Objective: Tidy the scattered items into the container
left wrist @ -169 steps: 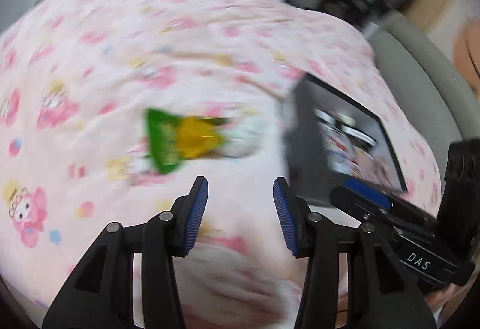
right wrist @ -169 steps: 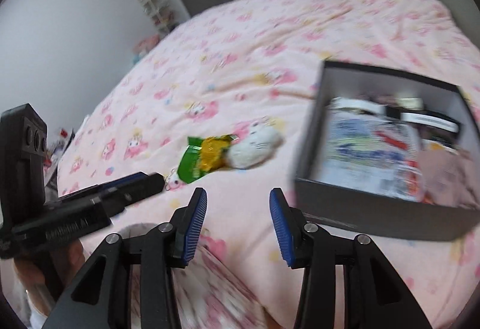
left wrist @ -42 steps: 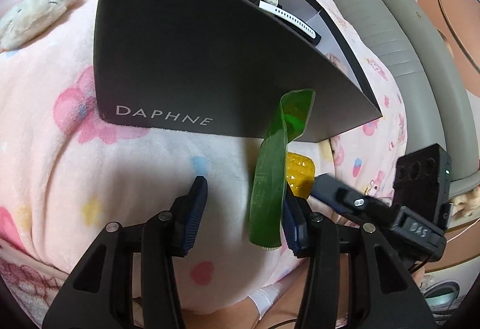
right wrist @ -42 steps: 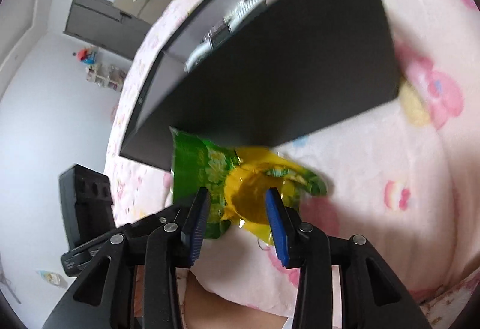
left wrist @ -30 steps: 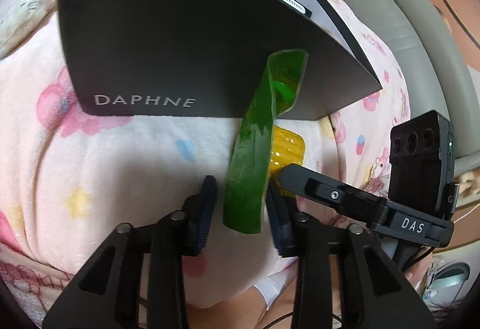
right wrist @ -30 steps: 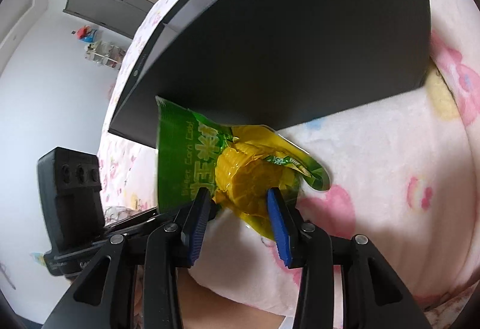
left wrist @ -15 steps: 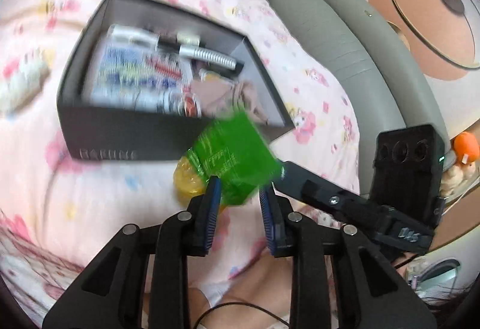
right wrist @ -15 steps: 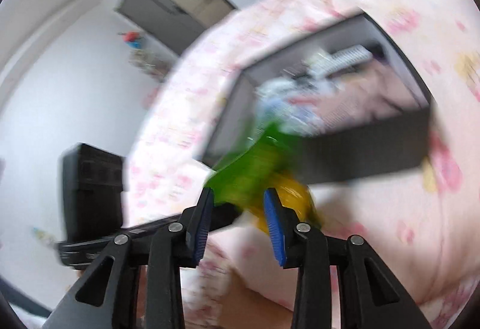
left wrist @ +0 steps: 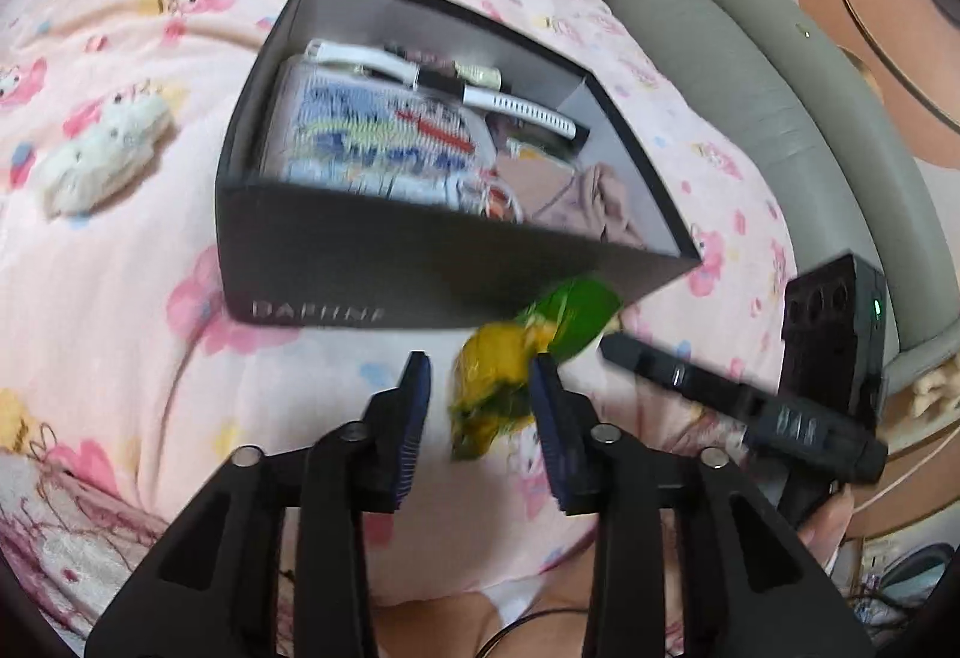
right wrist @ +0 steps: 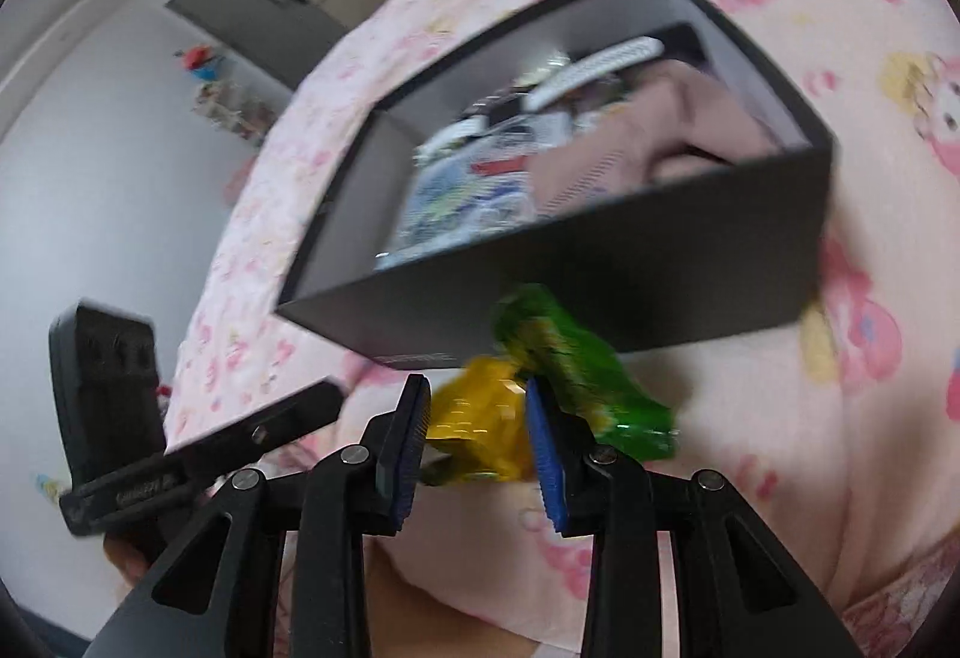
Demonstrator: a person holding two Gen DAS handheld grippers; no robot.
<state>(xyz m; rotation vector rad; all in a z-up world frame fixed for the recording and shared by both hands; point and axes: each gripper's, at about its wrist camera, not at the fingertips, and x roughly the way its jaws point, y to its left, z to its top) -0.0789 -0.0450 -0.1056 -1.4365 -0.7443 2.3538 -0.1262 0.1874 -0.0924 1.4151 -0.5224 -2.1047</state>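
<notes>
Now, in the left wrist view, the snack packet [left wrist: 510, 364] is no longer a tight green strip pinched between the left gripper [left wrist: 480, 400] fingers, as it was a second ago. Those fingers are opening. The packet hangs between them, close to the right-hand pad, and blur hides whether it touches. The packet's long side runs from its yellow end near the fingers up to its green end, which points at the near right corner of the black box [left wrist: 384, 274]. The box sits on the pink bed [left wrist: 108, 250]. A white plush toy [left wrist: 102, 154] lies on the bed, left of the box. The right gripper's body shows at the right edge.

In the right wrist view, the box looks smaller and farther than a second ago. The right gripper [right wrist: 480, 418] fingers pinch the packet's [right wrist: 540, 394] yellow part. The green end spreads up and right, in front of the box's [right wrist: 660, 274] near wall, not inside.
</notes>
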